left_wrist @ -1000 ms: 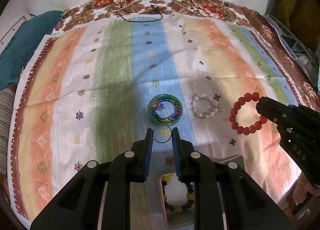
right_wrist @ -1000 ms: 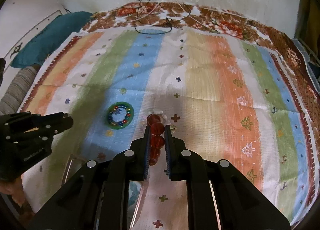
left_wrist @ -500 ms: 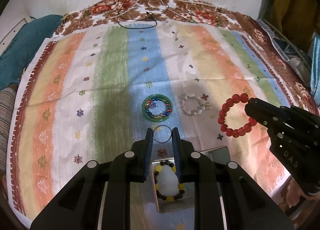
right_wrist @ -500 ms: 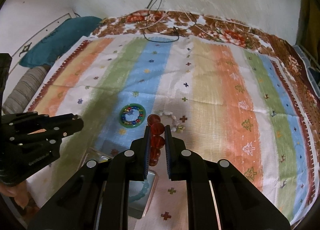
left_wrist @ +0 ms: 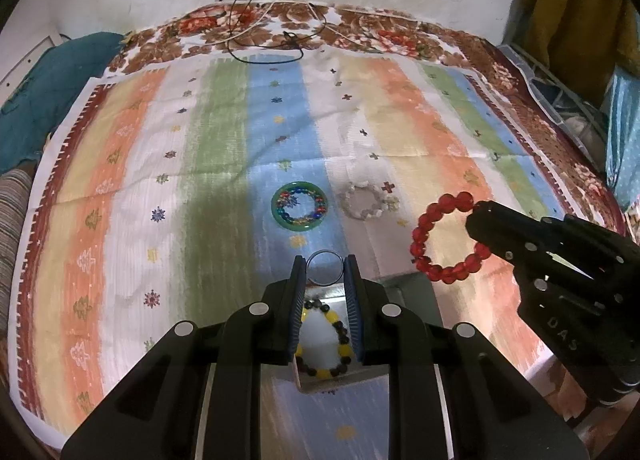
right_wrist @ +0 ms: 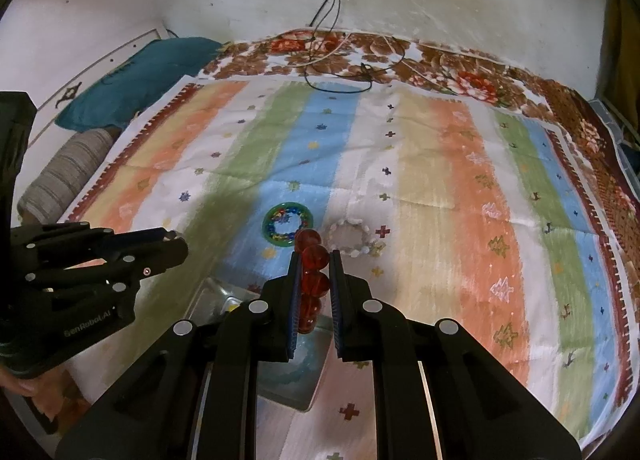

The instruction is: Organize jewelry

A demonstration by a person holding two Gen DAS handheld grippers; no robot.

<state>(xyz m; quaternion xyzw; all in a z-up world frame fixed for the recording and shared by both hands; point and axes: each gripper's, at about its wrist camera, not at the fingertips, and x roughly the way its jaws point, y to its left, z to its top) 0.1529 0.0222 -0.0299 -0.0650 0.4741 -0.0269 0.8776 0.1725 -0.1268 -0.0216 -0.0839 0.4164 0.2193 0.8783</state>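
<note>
Red bead bracelet (left_wrist: 448,240) hangs clear of the striped cloth (left_wrist: 120,188), pinched at one side by the right gripper (right_wrist: 314,260); in the right wrist view its beads stack edge-on between the blue pads. Jaws nearly shut, clamped on the beads.

Thin metal ring (left_wrist: 325,269) sits crosswise between the tips of the left gripper (left_wrist: 325,272), jaws narrow and closed on it, also off the cloth.

Directly under both tools, near the cloth's near edge: a shiny compartmented tray (left_wrist: 412,292). One cell already holds a yellow-and-dark bead bracelet (left_wrist: 323,340). A second cell, seen in the right wrist view, holds something pale blue-green, too blurred to name.

Step in hand, as I read it: carry phase, both pieces lifted and brought over the tray for sorting.

Next move likely calls for lowering each piece over a free cell before letting go; which cells are free cannot be told.

Still out toward the middle of the cloth: green bangle with a multicoloured bead bracelet inside it (left_wrist: 300,209), and a pale white bead bracelet (left_wrist: 366,202) just beside it.
</note>
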